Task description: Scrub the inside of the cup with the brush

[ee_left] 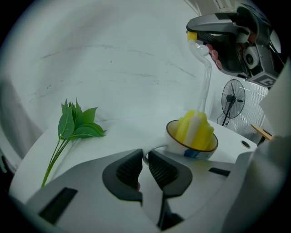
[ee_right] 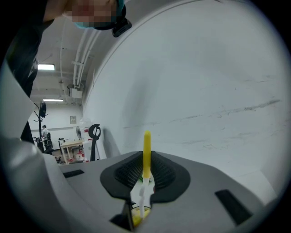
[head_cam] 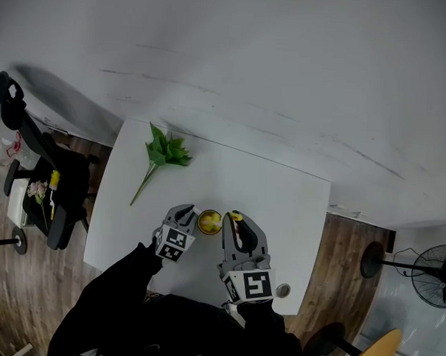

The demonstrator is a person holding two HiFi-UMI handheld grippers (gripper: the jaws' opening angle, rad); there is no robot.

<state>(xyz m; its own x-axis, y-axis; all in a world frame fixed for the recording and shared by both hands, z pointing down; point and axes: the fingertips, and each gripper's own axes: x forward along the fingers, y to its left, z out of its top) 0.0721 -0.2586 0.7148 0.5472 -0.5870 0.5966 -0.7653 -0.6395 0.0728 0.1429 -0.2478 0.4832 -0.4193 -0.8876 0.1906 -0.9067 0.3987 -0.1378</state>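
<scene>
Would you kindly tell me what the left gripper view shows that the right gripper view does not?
Only the left gripper view: the cup with the brush head in it, the cup's handle pinched by the left gripper, a leafy sprig on the table and a fan. Only the right gripper view: ceiling lights, a distant desk and a close look at the pads shut on the brush handle. Both: the right gripper holding the brush, and the white wall.

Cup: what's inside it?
The brush head, yellow-and-white sponge, fills the cup and pokes above its rim. The cup's bottom and lower inner wall are hidden under it.
</scene>
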